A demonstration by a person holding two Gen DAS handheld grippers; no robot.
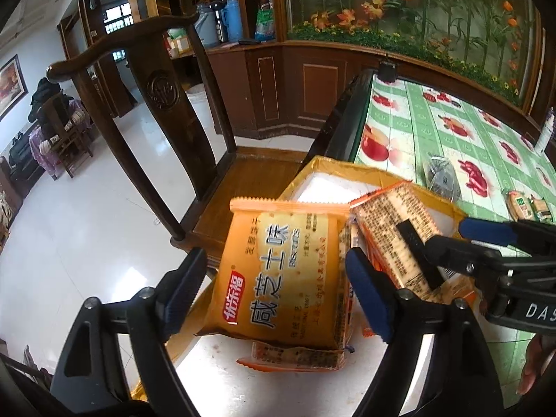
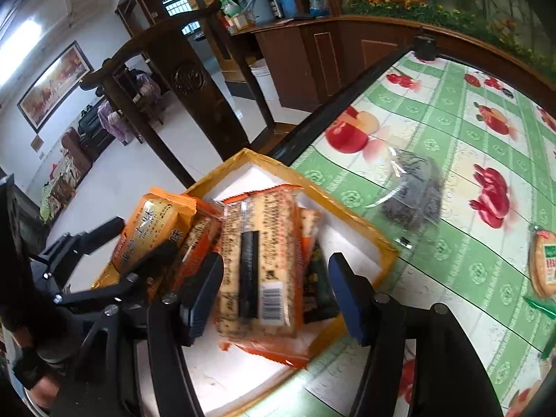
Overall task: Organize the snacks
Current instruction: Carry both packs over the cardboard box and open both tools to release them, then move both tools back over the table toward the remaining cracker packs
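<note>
A yellow-rimmed box [image 1: 314,166] [image 2: 361,232] sits at the table's near-left corner and holds several orange biscuit packets. My left gripper [image 1: 278,281] is open around an orange packet with Chinese lettering [image 1: 278,271], front side up, above the box; its fingers stand apart from the packet's sides. My right gripper [image 2: 274,295] is open over another orange packet [image 2: 264,271] lying back side up, barcode showing. It also shows in the left wrist view [image 1: 451,239], at the right over that packet [image 1: 392,222].
The table has a green fruit-print cloth [image 2: 451,139]. A clear tub of dark seeds [image 2: 413,191] stands just beyond the box. More biscuit packets [image 2: 544,264] [image 1: 519,203] lie at the right. A dark wooden chair [image 1: 156,111] stands left of the table.
</note>
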